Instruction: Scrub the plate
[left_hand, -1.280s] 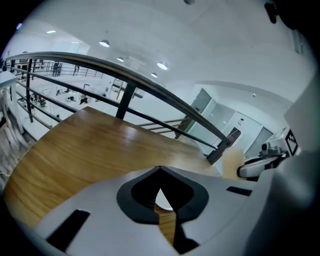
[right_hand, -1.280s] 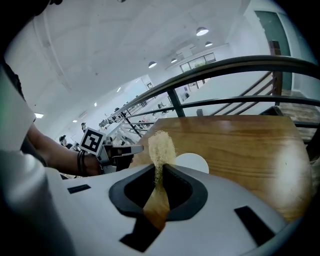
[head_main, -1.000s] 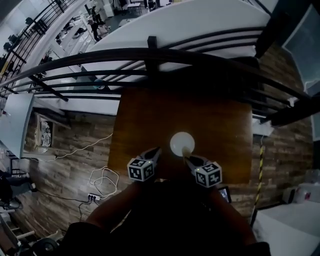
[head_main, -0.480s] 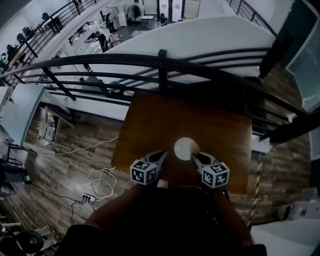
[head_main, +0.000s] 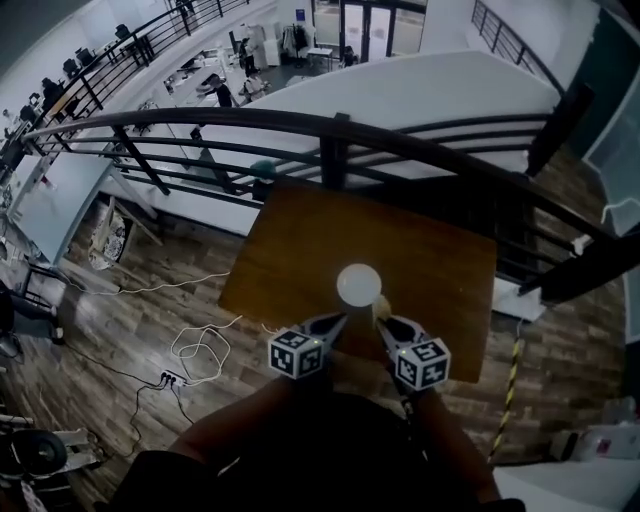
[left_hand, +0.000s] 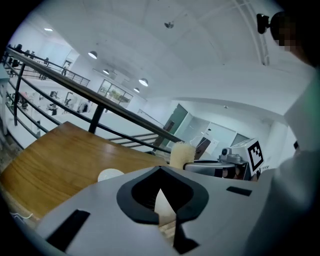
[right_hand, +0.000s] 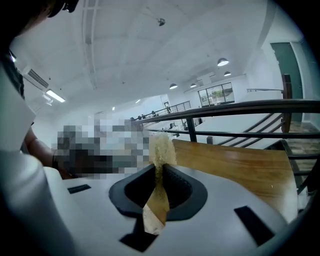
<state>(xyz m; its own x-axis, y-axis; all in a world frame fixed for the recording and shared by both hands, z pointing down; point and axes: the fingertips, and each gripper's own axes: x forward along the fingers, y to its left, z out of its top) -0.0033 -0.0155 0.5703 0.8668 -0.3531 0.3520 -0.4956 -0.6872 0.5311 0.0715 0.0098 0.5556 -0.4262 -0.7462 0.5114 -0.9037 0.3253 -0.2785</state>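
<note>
Scrubbing target: the plate (head_main: 358, 284) is a small, plain white round disc, smooth and evenly pale, with no pattern or food marks that can be made out.
Plate position: it lies flat on the brown wooden table (head_main: 300, 250), just ahead of both grippers' tips and between the lines they point along. In the left gripper view it sits low and to the left of the jaws.
Right gripper (head_main: 385, 322): its jaws are clamped on a thin, yellowish, rough-textured sponge (right_hand: 161, 147), which stands up out of the jaws and projects past their tips.
Sponge to plate: the sponge's free end is just short of the plate's near rim. Contact cannot be told from the head view.
Left gripper (head_main: 338, 322): its jaws are pressed together with nothing held between them. It sits just left of the right gripper, both pointing forward and downward at the table.
Markings: the left cube (head_main: 298, 355) and the right cube (head_main: 422, 363) each carry black-and-white square marker patterns. These are the only printed marks that can be read, and they contain no letters.
Surroundings: a dark metal railing (head_main: 330, 130) runs beyond the table's far edge.
</note>
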